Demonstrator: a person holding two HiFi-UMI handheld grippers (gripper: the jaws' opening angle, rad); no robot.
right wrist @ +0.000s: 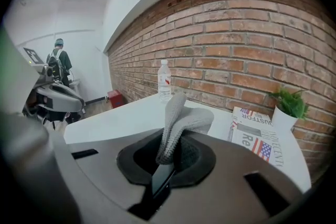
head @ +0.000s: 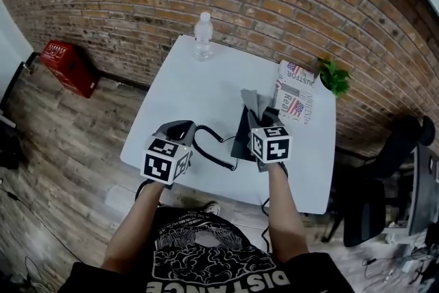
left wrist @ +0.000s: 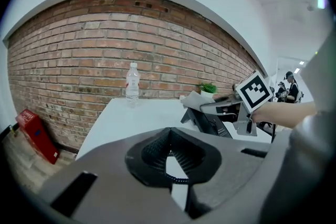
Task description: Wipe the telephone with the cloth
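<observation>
my right gripper [right wrist: 170, 153] is clamped on the limp, light cloth [right wrist: 179, 122], right by the phone [head: 241, 138] at the table's [head: 206, 82] near edge. my left gripper [left wrist: 168, 140] is closed on nothing; i'd brace the light, slick phone by its side.

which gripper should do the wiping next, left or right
Right. The right gripper is shut on the cloth and sits right at the telephone. The left gripper has no cloth, only the coiled cord between its jaws.

The black desk telephone [head: 241, 139] is mostly hidden behind the right gripper [head: 261, 117] and the grey knitted cloth [head: 254, 101] it grips.
</observation>
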